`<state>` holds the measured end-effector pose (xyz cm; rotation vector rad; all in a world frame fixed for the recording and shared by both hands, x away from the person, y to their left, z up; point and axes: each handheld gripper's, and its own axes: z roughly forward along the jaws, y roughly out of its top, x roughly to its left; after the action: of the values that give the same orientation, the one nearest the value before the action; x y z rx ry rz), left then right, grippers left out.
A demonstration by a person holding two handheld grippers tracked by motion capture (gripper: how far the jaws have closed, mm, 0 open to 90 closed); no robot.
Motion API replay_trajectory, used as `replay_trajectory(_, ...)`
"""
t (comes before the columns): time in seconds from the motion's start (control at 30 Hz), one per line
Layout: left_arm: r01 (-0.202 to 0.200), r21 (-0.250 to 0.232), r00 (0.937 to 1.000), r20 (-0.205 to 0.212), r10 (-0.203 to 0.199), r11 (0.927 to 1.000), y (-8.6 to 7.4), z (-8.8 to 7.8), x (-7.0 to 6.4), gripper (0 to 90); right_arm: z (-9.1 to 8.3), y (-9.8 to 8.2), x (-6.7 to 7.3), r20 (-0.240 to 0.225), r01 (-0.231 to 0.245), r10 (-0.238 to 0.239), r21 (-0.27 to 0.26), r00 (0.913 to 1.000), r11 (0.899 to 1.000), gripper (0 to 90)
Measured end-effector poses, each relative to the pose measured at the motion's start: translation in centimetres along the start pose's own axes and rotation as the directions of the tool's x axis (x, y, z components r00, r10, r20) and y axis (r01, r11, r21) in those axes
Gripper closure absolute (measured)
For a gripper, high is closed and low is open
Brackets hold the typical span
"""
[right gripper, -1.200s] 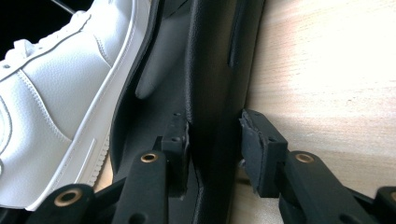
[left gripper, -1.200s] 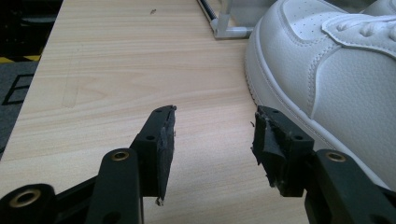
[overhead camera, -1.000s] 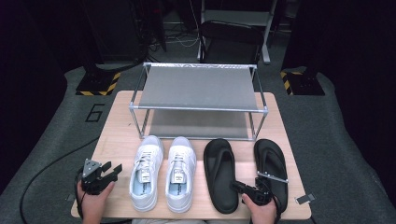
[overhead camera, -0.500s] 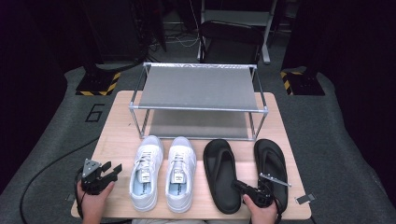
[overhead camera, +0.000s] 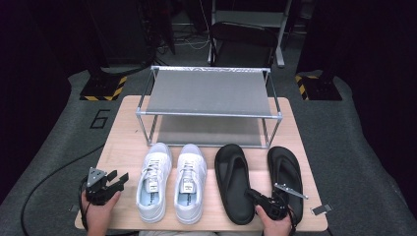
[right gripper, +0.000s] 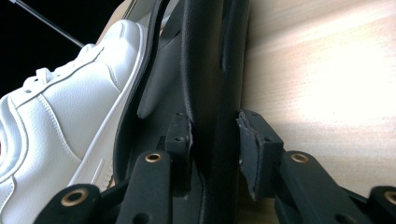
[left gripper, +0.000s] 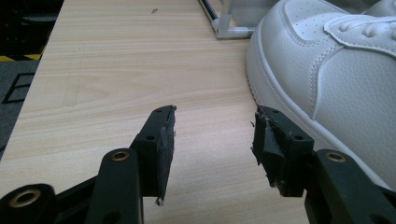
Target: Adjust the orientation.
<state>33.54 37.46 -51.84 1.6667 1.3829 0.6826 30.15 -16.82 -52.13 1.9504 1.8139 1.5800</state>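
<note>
right hand-held gripper (overhead camera: 254, 195) closing on black sandal's (overhead camera: 235, 179) edge

Two-tier metal shoe rack (overhead camera: 209, 93), white sneakers (overhead camera: 172, 179), wooden table (overhead camera: 123, 132)

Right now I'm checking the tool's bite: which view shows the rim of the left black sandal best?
The right gripper view: the sandal rim stands between the right tool pads. The high view shows the whole sandal, rim tiny. The left gripper view faces a white sneaker.
</note>
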Motion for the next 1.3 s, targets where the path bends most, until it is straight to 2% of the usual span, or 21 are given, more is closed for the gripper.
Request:
replay_trajectory(0.03, 0.002, 0.000, 1.0000, 0.000, -0.002, 1.0000, 0.0, 0.0, 0.0, 48.2, -0.2, 0.0, 0.2, 0.012, -0.015, 0.014, 0.005, 0.9998, 1.000, 66.2)
replay_trajectory(0.07, -0.002, 0.013, 1.0000, 0.005, 0.002, 0.9999, 0.1, -0.1, 0.0, 48.2, -0.1, 0.0, 0.2, 0.007, -0.007, 0.007, -0.010, 1.0000, 1.000, 66.2)
replay_trajectory(0.33, 0.002, 0.003, 1.0000, -0.001, -0.002, 1.0000, 0.0, 0.0, 0.0, 48.2, -0.4, 0.4, 0.3, 0.002, -0.013, 0.014, -0.047, 0.9999, 0.999, 66.3)
replay_trajectory(0.77, 0.002, 0.014, 1.0000, 0.005, -0.002, 0.9999, 0.1, -0.2, 0.1, 48.2, -0.7, 1.3, 0.8, 0.014, -0.023, 0.024, -0.076, 0.9996, 0.997, 66.2)
replay_trajectory(1.3, 0.001, 0.008, 1.0000, 0.007, -0.001, 1.0000, 0.1, -0.2, 0.2, 48.2, 0.2, 3.3, 1.7, 0.005, -0.022, 0.023, -0.113, 0.9997, 0.993, 66.2)
